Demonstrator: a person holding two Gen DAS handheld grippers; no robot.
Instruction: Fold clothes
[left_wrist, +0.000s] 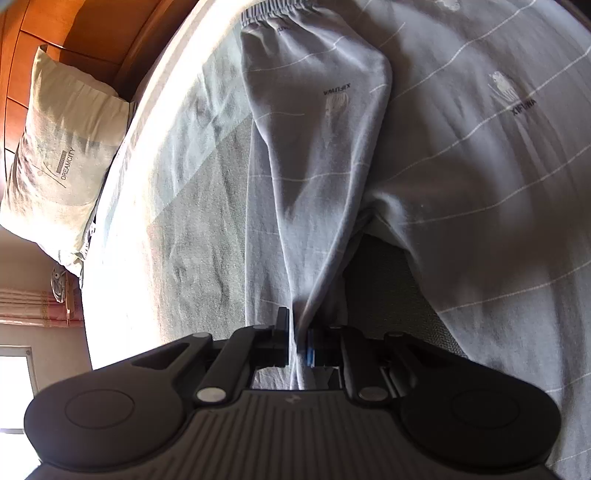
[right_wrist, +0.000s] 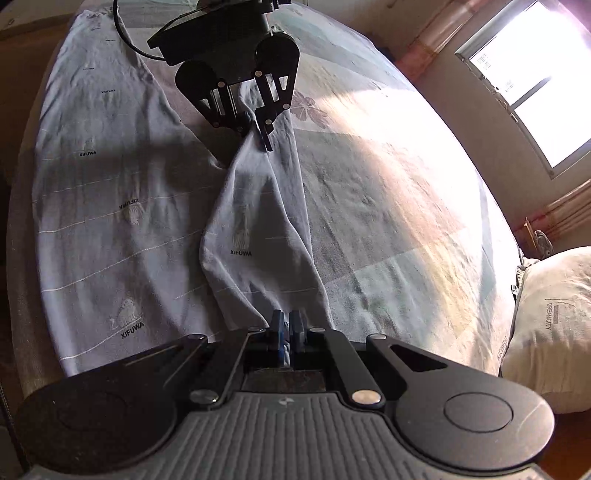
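A grey garment with thin white stripes and small logos lies spread on the bed. One long narrow limb of it stretches away from me and ends in an elastic cuff. My left gripper is shut on the near end of that limb, with the cloth bunched between its pads. In the right wrist view the same limb runs between both tools. My right gripper is shut on its cuff end. The left gripper pinches the far end, close to where the limb joins the body.
The bed sheet is pale with a patterned print and strong sunlight across it. A cream pillow lies at the bed's head, beside a wooden headboard. A bright window is in the wall beyond the bed.
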